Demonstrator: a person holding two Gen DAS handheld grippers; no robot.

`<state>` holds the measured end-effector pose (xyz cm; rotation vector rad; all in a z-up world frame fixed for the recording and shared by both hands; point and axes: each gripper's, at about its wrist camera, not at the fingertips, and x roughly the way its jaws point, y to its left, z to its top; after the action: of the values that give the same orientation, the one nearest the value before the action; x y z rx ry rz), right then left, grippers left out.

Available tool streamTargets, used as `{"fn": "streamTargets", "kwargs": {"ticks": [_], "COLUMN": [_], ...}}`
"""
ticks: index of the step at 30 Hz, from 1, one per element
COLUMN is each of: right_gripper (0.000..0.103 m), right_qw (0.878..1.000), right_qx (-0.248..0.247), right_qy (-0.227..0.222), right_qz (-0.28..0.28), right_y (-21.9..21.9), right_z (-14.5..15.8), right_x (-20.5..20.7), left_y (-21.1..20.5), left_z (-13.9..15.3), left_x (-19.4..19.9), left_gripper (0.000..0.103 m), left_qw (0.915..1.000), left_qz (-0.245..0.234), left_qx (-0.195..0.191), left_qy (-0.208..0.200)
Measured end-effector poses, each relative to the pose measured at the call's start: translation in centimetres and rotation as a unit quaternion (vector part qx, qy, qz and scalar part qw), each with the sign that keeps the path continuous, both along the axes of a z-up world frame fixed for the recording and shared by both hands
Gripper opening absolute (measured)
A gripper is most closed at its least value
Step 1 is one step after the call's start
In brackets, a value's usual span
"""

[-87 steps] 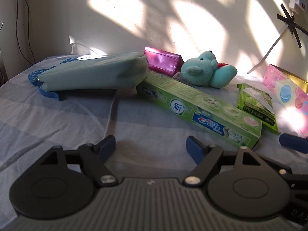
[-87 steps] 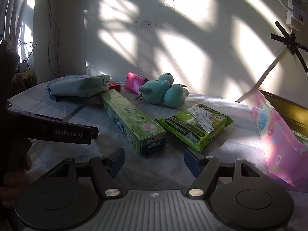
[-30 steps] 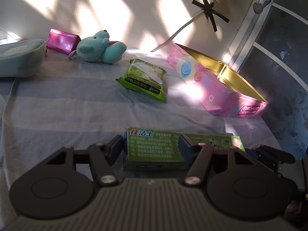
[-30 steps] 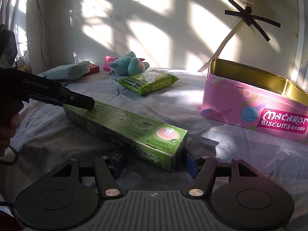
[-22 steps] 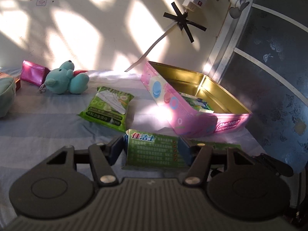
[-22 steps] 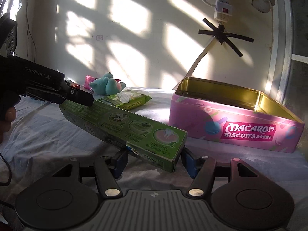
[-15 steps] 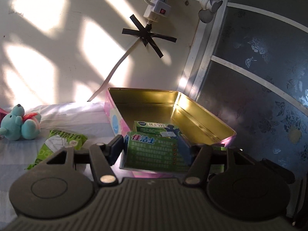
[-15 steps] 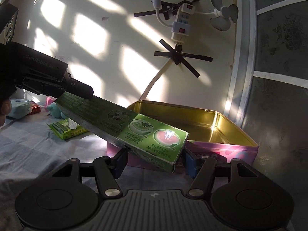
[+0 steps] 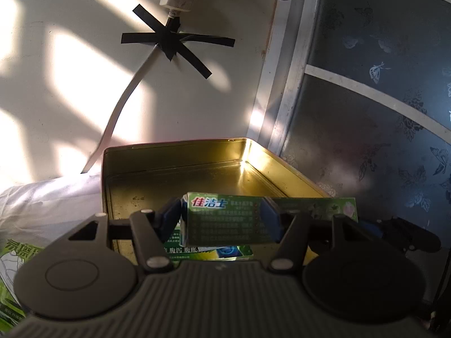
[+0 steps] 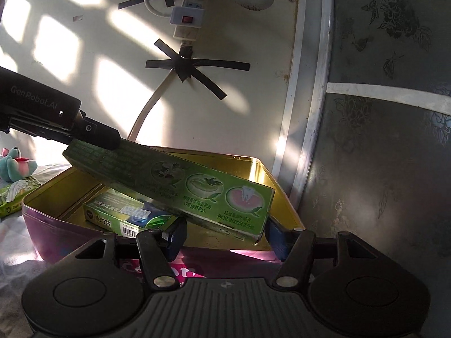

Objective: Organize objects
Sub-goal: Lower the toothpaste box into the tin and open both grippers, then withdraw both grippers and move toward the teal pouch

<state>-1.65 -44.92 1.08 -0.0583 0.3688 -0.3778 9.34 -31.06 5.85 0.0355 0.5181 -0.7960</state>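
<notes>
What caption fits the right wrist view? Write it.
Both grippers carry a long green toothpaste box over the open pink tin.

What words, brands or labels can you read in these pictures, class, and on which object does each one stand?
"佳洁士": long green cardboard toothpaste box, on the end clamped in the left tongs.
"GenRobot.AI": black body of the left tongs, seen in the right wrist view.
Small print on the box's side: too small to read.
Second green box inside the pink tin with gold interior: label and barcode too blurred.
</notes>
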Motion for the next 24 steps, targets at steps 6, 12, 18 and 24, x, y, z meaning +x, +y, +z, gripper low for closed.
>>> {"fn": "streamTargets", "kwargs": {"ticks": [6,12,18,24], "right_gripper": [0.065,0.065,0.066,0.068], "right_qw": [0.999,0.996,0.988,0.987], "right_qx": [0.012,0.047,0.100,0.135], "right_qy": [-0.025,-0.068,-0.102,-0.083], "right_qz": [-0.019,-0.034,-0.052,-0.039], "right_y": [0.0,2.0,4.8,8.6], "right_z": [-0.2,0.5,0.8,-0.4], "right_x": [0.4,-1.5,-4.0,-5.7], "left_y": [-0.2,2.0,5.6,10.6], "left_z": [-1.0,-0.5,-0.9,-2.1], "left_x": [-0.4,-2.0,-3.9,-5.0], "left_gripper": [0.064,0.066,0.066,0.070], "left_qw": [0.9978,0.9955,0.9934,0.9900], "left_qz": [0.033,0.053,0.070,0.099], "left_qx": [0.050,0.066,0.079,0.089], "left_qy": [-0.029,-0.043,-0.046,-0.046]}}
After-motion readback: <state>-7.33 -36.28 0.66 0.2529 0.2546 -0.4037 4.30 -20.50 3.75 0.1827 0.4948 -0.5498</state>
